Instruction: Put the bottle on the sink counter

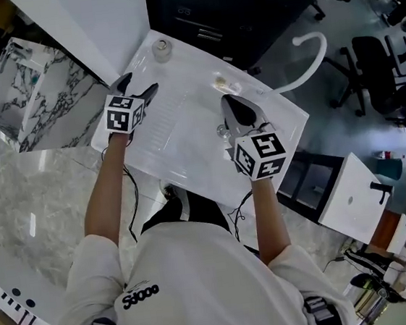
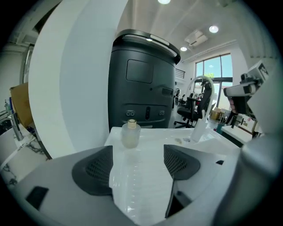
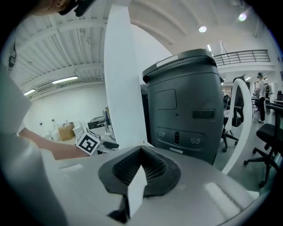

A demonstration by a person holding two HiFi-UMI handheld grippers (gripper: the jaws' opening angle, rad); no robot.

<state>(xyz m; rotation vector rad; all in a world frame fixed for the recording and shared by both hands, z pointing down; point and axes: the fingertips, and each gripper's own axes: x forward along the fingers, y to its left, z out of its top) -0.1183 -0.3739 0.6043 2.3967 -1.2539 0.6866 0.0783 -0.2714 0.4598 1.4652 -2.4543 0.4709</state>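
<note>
A small frosted bottle (image 1: 162, 50) with a beige cap stands upright at the far left corner of the white sink counter (image 1: 186, 138). In the left gripper view the bottle (image 2: 131, 133) stands a short way ahead, just left of the gap between the jaws. My left gripper (image 1: 138, 85) (image 2: 138, 165) is open and empty, short of the bottle. My right gripper (image 1: 231, 107) (image 3: 141, 165) hovers over the counter's right half, jaws shut tip to tip, nothing seen held. A small metal fitting (image 1: 222, 129) lies beside it.
A white curved faucet (image 1: 308, 59) arches over the counter's right end, and a small pale object (image 1: 225, 85) lies near the far edge. A dark grey machine (image 2: 141, 84) stands behind the counter. A marble-patterned box (image 1: 28, 98) is at left, office chairs (image 1: 374, 66) at right.
</note>
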